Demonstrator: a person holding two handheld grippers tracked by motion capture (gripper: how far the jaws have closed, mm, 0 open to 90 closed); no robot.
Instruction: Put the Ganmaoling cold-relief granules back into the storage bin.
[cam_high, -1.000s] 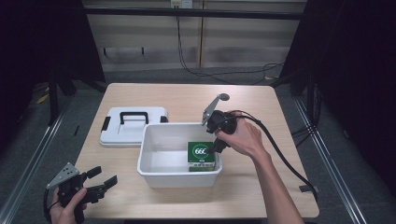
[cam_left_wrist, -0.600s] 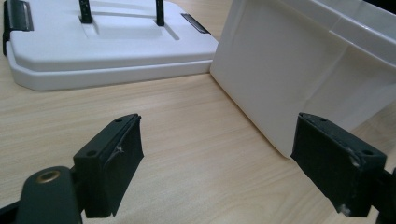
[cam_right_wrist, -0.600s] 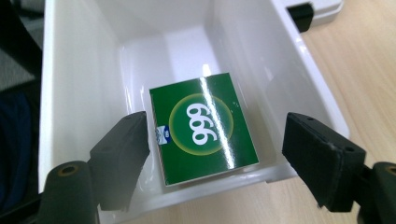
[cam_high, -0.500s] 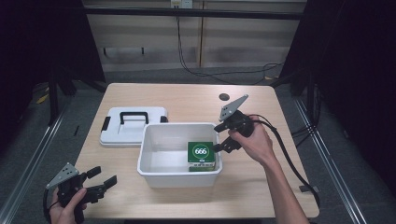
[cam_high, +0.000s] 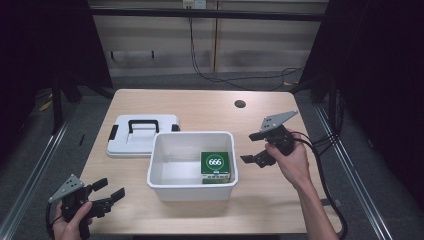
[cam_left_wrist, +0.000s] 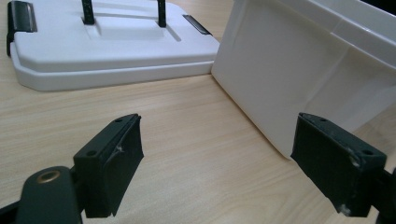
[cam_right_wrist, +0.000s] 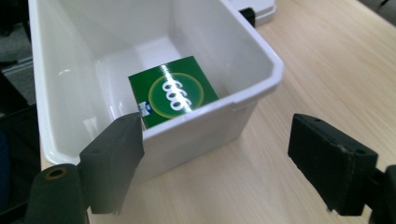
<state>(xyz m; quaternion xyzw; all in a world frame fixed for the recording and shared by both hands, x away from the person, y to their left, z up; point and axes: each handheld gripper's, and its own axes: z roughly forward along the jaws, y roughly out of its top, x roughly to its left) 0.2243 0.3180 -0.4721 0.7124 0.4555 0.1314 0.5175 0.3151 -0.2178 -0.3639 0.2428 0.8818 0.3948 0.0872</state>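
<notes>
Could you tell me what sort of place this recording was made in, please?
Most likely a lab or data-collection station, not a home. A bare light wooden table stands between black metal frame posts, cables trail along the floor, and each hand holds a cabled black two-jaw gripper, left and right.

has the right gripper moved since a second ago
Yes. The right gripper has pulled back from above the white plastic bin that holds the green box, and now hovers open over the wooden table beside the bin's right wall.

table (cam_high: 200, 105): light wood | grommet hole (cam_high: 240, 104): far right | floor cable (cam_high: 235, 80): behind table
</notes>
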